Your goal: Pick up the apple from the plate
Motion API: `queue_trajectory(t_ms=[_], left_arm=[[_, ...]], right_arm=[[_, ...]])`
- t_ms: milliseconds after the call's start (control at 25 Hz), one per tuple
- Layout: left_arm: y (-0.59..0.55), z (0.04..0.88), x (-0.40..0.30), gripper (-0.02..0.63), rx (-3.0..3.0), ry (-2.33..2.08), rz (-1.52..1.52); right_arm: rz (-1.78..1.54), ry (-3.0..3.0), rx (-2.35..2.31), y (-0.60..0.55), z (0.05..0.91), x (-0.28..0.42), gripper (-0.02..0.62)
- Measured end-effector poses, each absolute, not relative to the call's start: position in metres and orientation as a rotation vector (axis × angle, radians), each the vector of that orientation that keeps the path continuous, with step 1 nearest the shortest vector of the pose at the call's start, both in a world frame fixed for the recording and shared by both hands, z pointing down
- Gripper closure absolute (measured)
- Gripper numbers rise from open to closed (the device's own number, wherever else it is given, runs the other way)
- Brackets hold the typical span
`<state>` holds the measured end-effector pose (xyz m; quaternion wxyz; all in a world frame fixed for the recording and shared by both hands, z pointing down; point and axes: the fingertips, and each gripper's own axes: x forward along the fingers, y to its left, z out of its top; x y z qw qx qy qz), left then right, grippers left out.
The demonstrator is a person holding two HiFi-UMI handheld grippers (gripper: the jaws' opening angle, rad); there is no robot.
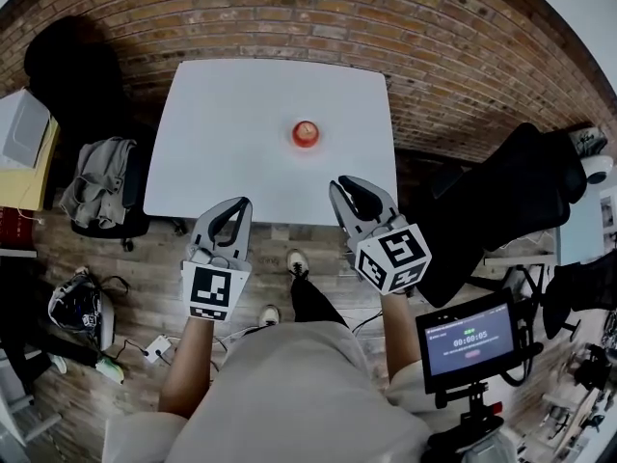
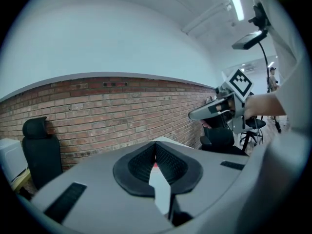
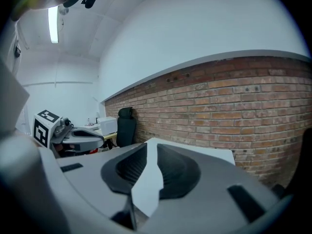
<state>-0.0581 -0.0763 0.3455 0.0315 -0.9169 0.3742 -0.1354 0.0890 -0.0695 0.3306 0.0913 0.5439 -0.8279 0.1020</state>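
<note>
A red apple (image 1: 306, 131) rests on a small red plate (image 1: 306, 145) right of centre on the white table (image 1: 222, 143). Both grippers hover short of the table's near edge, apart from the apple. My left gripper (image 1: 241, 204) points at the table; in the left gripper view (image 2: 155, 143) its tips meet with nothing held, and a sliver of red shows through the slit lower down. My right gripper (image 1: 342, 183) sits below and right of the apple; in the right gripper view (image 3: 152, 144) a narrow gap parts its tips, with nothing between them.
A brick wall (image 1: 289, 17) runs behind the table. A black chair with grey cloth (image 1: 96, 186) stands at the left, another black chair (image 1: 511, 196) at the right. A small screen on a stand (image 1: 469, 340) is at lower right. A person's shoes (image 1: 299, 261) show under the table edge.
</note>
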Motion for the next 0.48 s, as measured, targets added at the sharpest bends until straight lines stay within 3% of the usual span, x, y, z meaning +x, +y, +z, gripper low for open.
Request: queue_trajectory(t_ms=[480], left_arm=[[-0.122, 0.365, -0.051, 0.600, -2.827, 1.211, -0.500]], right_arm=[[0.318, -2.420, 1.536, -0.131, 0.366, 0.107, 0.515]])
